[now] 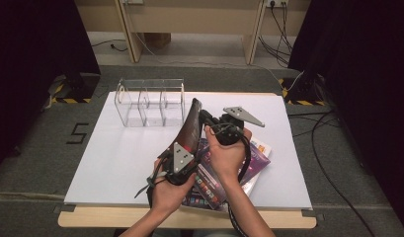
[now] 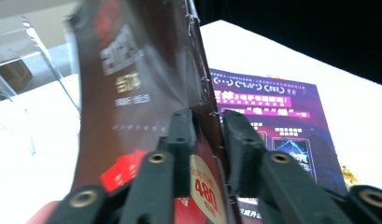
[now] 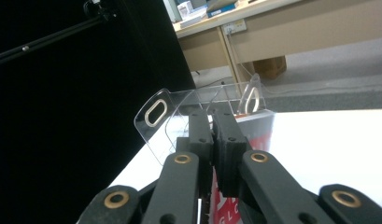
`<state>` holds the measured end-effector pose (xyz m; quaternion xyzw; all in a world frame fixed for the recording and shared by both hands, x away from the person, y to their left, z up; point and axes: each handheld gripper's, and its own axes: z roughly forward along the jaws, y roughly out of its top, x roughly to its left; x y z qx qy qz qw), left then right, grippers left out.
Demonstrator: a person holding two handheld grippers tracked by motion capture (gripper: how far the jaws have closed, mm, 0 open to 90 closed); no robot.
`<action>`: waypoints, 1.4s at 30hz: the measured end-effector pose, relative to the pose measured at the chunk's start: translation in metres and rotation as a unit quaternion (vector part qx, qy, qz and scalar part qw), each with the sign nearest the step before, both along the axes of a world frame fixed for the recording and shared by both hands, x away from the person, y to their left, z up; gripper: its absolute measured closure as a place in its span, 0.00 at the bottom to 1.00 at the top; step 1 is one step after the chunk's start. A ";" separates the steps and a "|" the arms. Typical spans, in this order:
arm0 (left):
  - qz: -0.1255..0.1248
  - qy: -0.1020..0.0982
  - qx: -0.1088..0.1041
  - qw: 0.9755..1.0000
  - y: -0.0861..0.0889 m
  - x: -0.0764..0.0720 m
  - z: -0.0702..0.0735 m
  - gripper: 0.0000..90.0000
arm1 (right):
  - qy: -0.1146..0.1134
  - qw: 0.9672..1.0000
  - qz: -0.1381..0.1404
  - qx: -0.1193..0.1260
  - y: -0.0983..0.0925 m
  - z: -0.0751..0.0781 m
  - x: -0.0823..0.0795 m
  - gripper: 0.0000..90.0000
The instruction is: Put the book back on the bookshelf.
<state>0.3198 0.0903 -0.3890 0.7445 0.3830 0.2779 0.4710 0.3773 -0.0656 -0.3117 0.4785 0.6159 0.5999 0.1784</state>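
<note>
Booklet point(image 1: 189, 126): dark brown and red, held on edge above the table point(image 1: 115, 163), bowed, its top leaning toward the clear rack point(image 1: 150, 101).
Left gripper point(image 1: 185, 148): grasps the booklet's lower end; in the left gripper view the pads point(image 2: 181, 135) press the stapled spine from both sides.
Right gripper point(image 1: 203, 117): jaws clenched on the booklet's upper edge, seen edge-on between them in the right gripper view.
Magazines point(image 1: 256, 160): purple, flat on the table under the hands, near the front edge.
Rack: empty-looking compartments, well behind the booklet.
</note>
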 end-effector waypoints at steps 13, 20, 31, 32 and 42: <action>0.024 -0.015 -0.049 0.998 0.036 0.004 0.012 0.97 | -0.035 0.998 0.026 -0.047 -0.010 0.009 0.000 0.58; 0.023 -0.023 -0.068 0.997 0.056 0.005 0.020 0.97 | -0.040 0.997 0.018 -0.058 -0.035 0.004 -0.002 0.55; 0.024 -0.054 -0.086 0.995 0.088 0.005 0.036 0.97 | -0.002 0.997 -0.015 -0.074 -0.079 -0.041 -0.003 0.56; 0.024 -0.054 -0.086 0.995 0.088 0.005 0.036 0.97 | 0.000 0.997 -0.019 -0.074 -0.082 -0.044 -0.004 0.56; 0.041 -0.079 -0.104 0.991 0.117 0.008 0.051 0.97 | 0.028 0.996 -0.043 -0.079 -0.107 -0.074 -0.008 0.57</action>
